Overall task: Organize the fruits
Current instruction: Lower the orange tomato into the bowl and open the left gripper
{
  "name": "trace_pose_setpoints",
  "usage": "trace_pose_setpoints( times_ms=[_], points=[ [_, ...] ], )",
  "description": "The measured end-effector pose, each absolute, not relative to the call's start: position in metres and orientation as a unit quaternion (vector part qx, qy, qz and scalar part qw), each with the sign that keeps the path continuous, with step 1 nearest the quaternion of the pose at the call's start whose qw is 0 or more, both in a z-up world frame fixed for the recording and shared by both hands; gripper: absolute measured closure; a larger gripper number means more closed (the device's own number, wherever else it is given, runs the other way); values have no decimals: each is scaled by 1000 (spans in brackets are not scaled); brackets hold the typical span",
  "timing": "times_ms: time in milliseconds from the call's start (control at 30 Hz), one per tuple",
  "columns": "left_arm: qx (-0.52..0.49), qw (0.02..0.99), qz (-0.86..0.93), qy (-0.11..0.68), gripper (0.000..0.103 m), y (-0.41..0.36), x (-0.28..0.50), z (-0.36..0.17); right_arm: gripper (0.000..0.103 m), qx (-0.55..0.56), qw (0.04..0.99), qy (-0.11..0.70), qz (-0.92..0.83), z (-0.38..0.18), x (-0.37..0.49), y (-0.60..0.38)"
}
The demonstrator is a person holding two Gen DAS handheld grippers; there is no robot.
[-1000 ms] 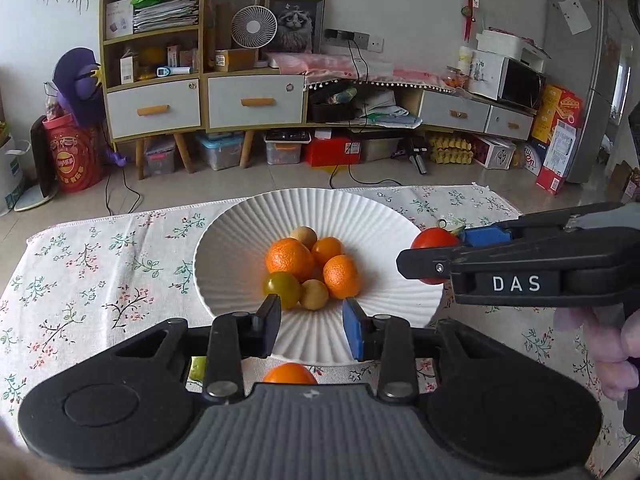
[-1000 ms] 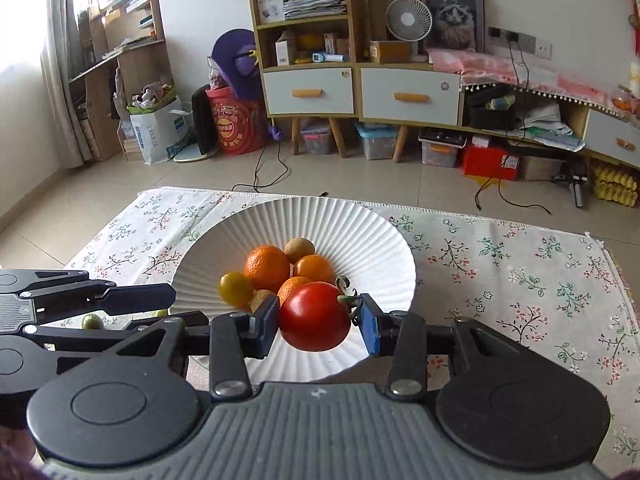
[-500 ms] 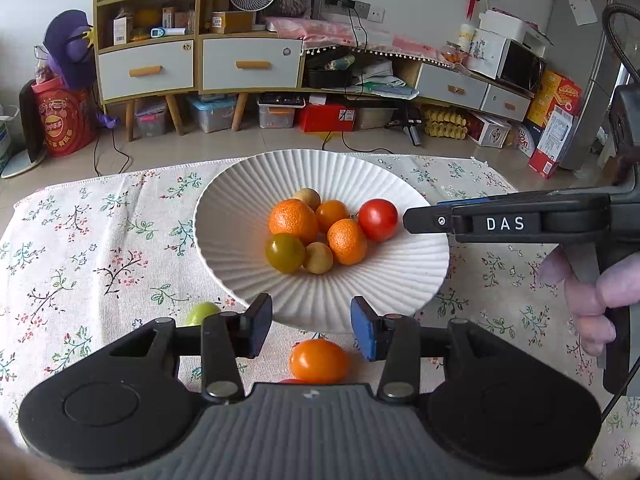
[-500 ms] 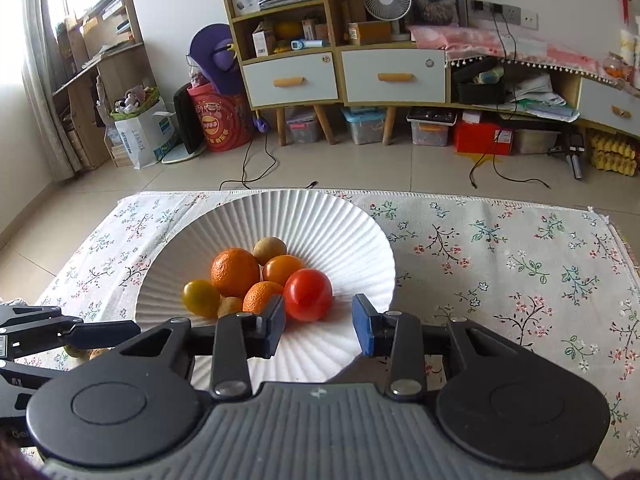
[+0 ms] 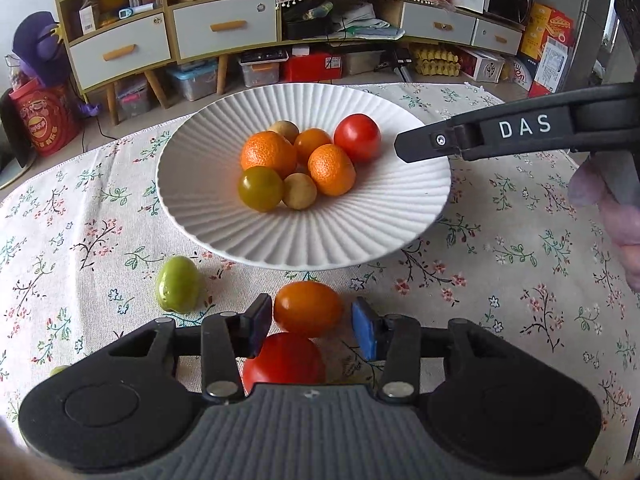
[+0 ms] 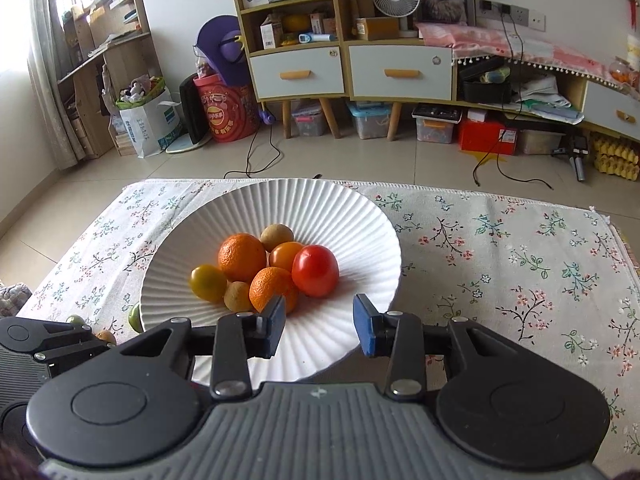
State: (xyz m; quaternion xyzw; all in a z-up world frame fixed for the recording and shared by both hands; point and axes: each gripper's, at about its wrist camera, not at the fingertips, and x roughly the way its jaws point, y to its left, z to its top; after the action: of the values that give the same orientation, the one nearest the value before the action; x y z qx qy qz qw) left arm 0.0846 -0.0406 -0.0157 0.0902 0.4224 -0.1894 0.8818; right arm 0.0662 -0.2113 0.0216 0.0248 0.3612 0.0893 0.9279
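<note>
Seven fruits sit in the plate (image 5: 216, 216) ahead of both claws. Left claw (image 5: 308, 322) is released around an orange fruit (image 5: 307, 307) on the worktop; right claw (image 6: 320, 324) released, empty, over the plate's near rim.

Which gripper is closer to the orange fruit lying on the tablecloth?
Left. The left gripper straddles the orange fruit, open. The right gripper is open over the plate.
</note>
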Motion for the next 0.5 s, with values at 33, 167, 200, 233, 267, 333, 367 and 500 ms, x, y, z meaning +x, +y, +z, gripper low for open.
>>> trace_pose_setpoints(
  times_ms=[33,167,200,233,267,333,367,500],
  points=[
    [90,882,-189,423,67,-40,84,-15,68,24,928,361,90,22,66,-212],
    [97,876,-203,426,68,-40,79,-8,68,23,929,358,91,24,63,-214],
    [96,874,-212,426,68,-40,74,-5,68,24,929,357,91,25,63,-216],
    [95,872,-223,425,68,-40,70,-2,68,25,930,356,91,26,62,-216],
    [94,872,-230,422,68,-40,68,1,68,27,930,356,90,26,62,-217],
    [92,873,-251,407,68,-43,59,10,68,30,931,354,88,27,62,-219],
    [89,875,-258,399,68,-45,57,14,68,31,931,354,86,27,61,-220],
    [78,892,-261,362,68,-53,59,23,68,36,933,350,81,28,61,-223]
  ],
)
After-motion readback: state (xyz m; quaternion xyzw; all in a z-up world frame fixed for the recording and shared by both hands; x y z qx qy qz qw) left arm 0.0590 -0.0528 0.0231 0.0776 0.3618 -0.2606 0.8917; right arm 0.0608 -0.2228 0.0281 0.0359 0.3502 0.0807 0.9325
